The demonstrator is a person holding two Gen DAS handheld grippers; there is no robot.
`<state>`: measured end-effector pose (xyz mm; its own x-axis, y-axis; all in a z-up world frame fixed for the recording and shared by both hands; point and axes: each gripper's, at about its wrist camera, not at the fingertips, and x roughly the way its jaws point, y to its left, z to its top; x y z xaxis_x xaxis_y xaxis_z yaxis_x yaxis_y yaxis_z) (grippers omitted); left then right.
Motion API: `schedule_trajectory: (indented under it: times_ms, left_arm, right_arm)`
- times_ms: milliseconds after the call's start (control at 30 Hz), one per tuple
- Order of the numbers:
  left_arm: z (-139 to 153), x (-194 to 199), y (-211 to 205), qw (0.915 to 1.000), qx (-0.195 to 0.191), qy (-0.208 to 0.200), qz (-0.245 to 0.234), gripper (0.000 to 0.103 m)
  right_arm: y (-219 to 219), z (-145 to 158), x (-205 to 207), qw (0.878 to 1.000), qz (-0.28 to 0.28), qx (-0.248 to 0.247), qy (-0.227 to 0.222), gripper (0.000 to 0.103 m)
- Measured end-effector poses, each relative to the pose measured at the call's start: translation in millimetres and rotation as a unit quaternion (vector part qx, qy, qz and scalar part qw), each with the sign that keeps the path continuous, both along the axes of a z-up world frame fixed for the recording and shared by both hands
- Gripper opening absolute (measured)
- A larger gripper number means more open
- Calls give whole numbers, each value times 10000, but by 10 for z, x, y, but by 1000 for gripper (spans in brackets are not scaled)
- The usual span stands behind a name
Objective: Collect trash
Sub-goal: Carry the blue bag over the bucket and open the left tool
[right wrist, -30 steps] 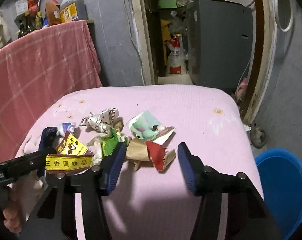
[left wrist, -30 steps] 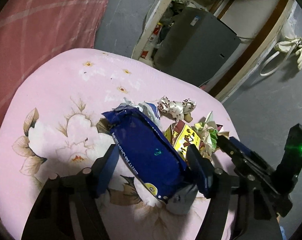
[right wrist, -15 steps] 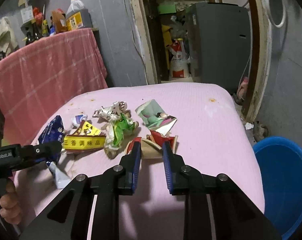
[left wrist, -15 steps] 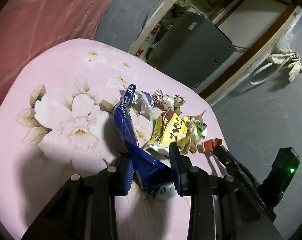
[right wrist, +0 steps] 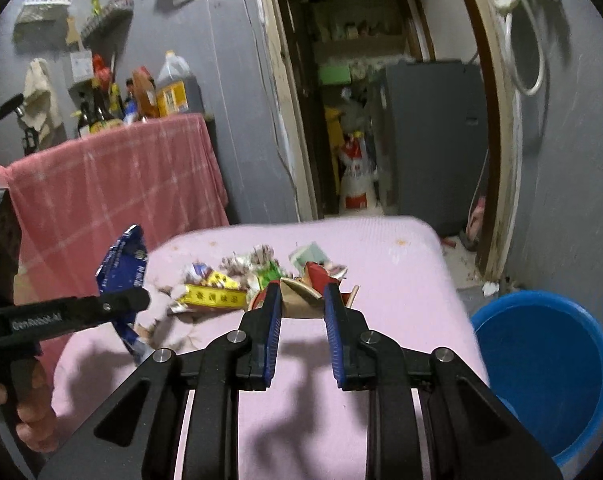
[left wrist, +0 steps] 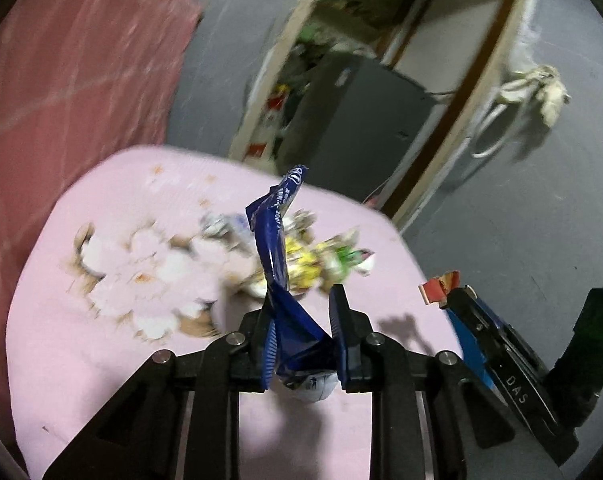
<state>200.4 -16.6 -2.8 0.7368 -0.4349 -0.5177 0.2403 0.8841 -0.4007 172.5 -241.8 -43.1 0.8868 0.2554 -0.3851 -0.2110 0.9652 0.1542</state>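
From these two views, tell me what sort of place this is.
Probably a lived-in home's kitchen or storage corner: oil and sauce bottles crowd a shelf above a pink checked cloth, a doorway opens onto a cluttered storeroom, and a blue plastic basin sits on the floor.

Readable: "DAS" on right tool [left wrist: 515,390], seen from left cam; "GenRobot.AI" on left tool [right wrist: 35,325], seen from right cam. Wrapper print on blue bag [left wrist: 275,248] & yellow packet [right wrist: 215,297] too blurred.
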Motion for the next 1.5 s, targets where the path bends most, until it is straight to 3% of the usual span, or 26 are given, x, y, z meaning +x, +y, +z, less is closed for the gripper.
schedule_trajectory:
  times_ms: [200,333,467,733,967,1067,1200,1500]
  left_arm:
    - [281,-132,-412,9951,44,-931,-332,20]
    - [438,-167,-784,9868,195,-1494,-597,20]
    - [492,-56,-1242,9818,168,-1619,-976,20]
    - [307,294,-2174,9751,254,-1226,-1827,20]
    - [-93,678,-2706,9755,508,-163,-2133,20]
    - [-264,782,-2855,9746,759,182,-2101,20]
    - [-439,883,-2963,9710,1006,355,-2137,20]
    - [-715,944,-2936,9663,1080,635,-2250,23]
  right_arm:
    - [-141,330,-293,9953,-216,-147,-935,19]
    - [-362,517,-414,9889,-516,-237,-1371,19]
    - [-700,549,-451,9836,-955,-318,-1497,19]
    - [-1382,267,-403,9782,-1776,-439,-982,19]
    - [-1783,-168,-314,9754,-2168,-348,-207,19]
    - [-1886,-301,-292,9757,-2181,-210,27,19]
    - [-1979,-414,-266,9755,-2183,-92,253,20]
    - [-2092,-547,-97,9742,-2159,186,629,21]
